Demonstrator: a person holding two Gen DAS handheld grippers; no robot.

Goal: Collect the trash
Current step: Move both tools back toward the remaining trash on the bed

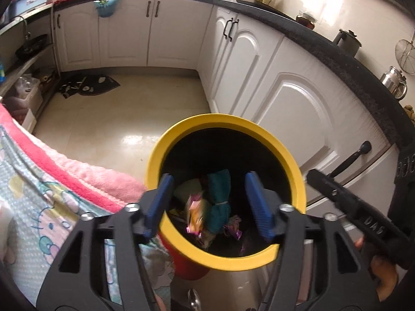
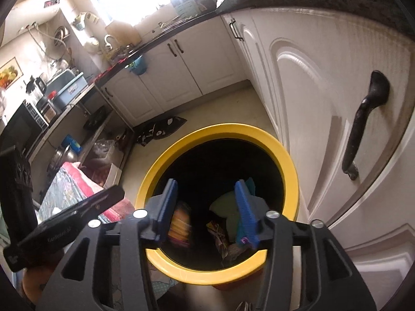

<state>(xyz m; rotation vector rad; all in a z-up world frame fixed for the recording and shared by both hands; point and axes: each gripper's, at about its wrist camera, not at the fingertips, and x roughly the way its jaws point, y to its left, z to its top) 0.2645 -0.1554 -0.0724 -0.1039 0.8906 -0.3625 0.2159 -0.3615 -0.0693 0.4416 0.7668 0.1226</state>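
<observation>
A red bin with a yellow rim (image 1: 293,165) stands on the kitchen floor; it also shows in the right wrist view (image 2: 290,165). Both grippers hang over its mouth. My left gripper (image 1: 210,202) is open and empty. A blurred pink-yellow wrapper (image 1: 194,215) is in mid-air inside the bin, beside a teal wrapper (image 1: 220,194). My right gripper (image 2: 207,207) is open and empty. A blurred orange-pink wrapper (image 2: 179,225) is between its fingers, inside the bin. More wrappers (image 2: 220,238) lie at the bottom.
White cabinet doors (image 1: 298,103) with black handles (image 2: 363,124) stand close on the right. A pink and cartoon-print blanket (image 1: 52,181) lies to the left. A dark mat (image 1: 88,85) lies on the far floor. The right gripper's body (image 1: 363,212) shows in the left wrist view.
</observation>
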